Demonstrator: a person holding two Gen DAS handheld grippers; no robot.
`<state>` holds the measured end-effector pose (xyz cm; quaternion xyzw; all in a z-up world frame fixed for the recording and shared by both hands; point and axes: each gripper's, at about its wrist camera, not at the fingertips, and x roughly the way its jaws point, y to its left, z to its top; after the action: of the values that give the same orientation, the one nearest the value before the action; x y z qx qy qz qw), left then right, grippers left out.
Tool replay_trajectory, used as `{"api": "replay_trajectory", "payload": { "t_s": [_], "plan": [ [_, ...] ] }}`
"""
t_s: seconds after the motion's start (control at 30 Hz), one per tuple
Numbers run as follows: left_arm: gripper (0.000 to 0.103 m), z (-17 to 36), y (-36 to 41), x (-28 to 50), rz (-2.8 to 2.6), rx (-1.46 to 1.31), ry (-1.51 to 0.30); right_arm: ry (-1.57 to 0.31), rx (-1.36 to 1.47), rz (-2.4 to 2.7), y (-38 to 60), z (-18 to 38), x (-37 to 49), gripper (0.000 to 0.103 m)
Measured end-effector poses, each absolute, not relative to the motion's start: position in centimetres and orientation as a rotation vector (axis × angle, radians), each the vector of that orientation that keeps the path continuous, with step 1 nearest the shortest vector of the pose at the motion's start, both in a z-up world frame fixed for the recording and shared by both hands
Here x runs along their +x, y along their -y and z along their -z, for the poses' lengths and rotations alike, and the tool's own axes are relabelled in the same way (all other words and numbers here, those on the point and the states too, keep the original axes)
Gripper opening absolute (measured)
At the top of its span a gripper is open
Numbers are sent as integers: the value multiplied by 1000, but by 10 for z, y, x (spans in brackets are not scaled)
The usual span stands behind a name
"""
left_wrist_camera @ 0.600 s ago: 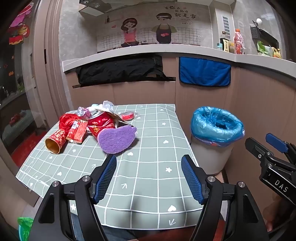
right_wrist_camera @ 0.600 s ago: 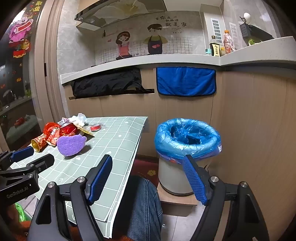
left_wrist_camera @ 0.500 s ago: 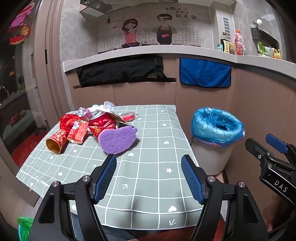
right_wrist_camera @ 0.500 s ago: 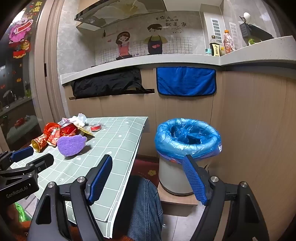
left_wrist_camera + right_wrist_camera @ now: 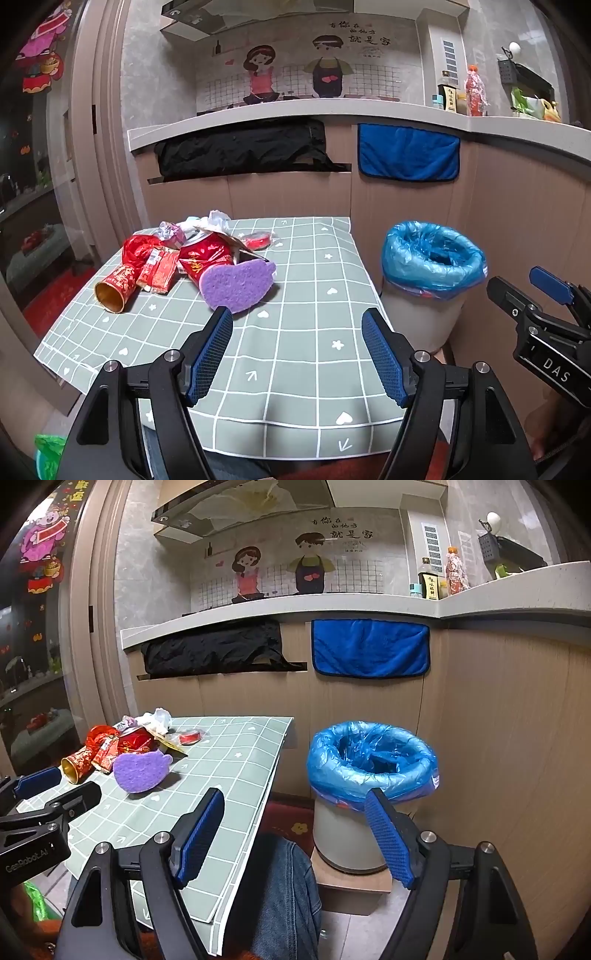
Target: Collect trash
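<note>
The left gripper (image 5: 295, 325), jaws wide and empty, hovers over the grey-green checked tablecloth (image 5: 306, 295). At eleven o'clock lies a purple heart-shaped sponge (image 5: 236, 284) against crumpled red foil wrappers (image 5: 162, 258); a blue-lined white bin (image 5: 428, 280) stands at two o'clock.

both grippers just hang side by side, tipped a bit downward. left gripper (image 5: 297, 338) has its jaws spread wide with nothing between them. right gripper (image 5: 295, 818) is the same, wide apart and empty. a denim-clad leg (image 5: 286, 893) shows below it.
</note>
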<state>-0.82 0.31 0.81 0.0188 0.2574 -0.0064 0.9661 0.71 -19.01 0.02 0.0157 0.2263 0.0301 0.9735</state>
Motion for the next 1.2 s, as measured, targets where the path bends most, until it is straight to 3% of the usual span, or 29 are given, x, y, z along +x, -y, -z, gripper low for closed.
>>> {"api": "replay_trajectory", "payload": {
  "t_s": [1.2],
  "plan": [
    [72, -14, 8, -13, 35, 74, -472, -434, 37, -48, 193, -3, 2, 76]
  ]
}}
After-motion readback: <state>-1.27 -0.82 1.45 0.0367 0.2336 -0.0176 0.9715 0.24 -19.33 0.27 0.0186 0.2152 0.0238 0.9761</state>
